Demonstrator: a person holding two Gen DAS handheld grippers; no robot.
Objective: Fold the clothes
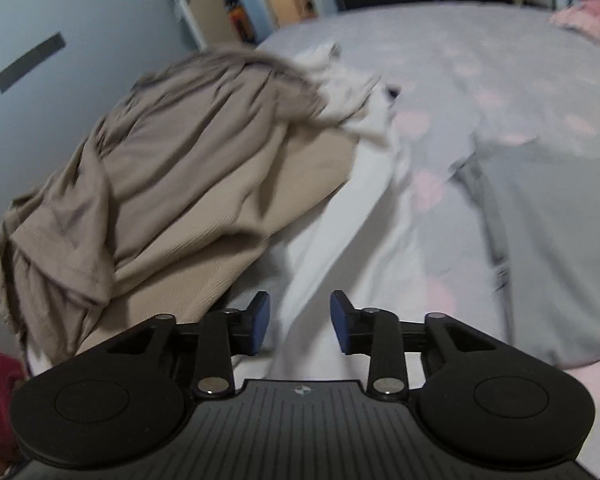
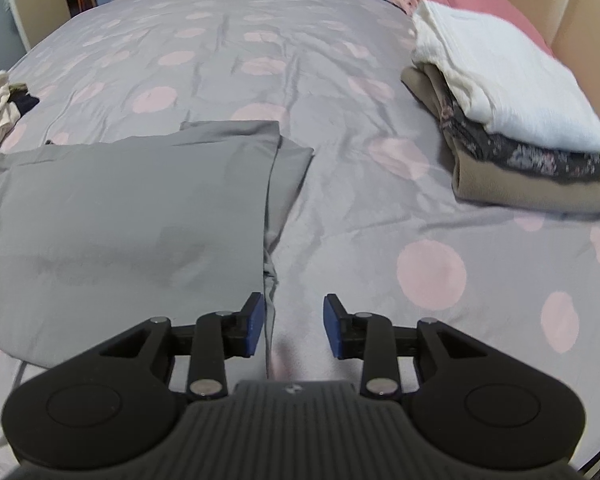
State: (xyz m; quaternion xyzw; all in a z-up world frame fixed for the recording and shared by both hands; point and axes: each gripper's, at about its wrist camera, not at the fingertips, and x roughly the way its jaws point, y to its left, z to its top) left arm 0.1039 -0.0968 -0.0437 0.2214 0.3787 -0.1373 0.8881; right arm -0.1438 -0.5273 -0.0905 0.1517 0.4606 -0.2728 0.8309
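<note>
We hold our left gripper (image 1: 299, 322) tipped down, and its two blue pads (image 1: 260, 322) stand apart with nothing between them. Our right gripper (image 2: 294, 326) tips down too, and its blue pads (image 2: 254, 324) also stand apart and pinch nothing. Both grippers have black arms and round black parts at the sides, and we cannot see our hands.

The bedspread (image 2: 340, 92) is pale grey with pink dots. The folded garment (image 2: 120, 216) on it is plain grey. At its edge, taupe clothes (image 1: 172, 184) and, blurred, perhaps cream fabric (image 1: 352, 92).
</note>
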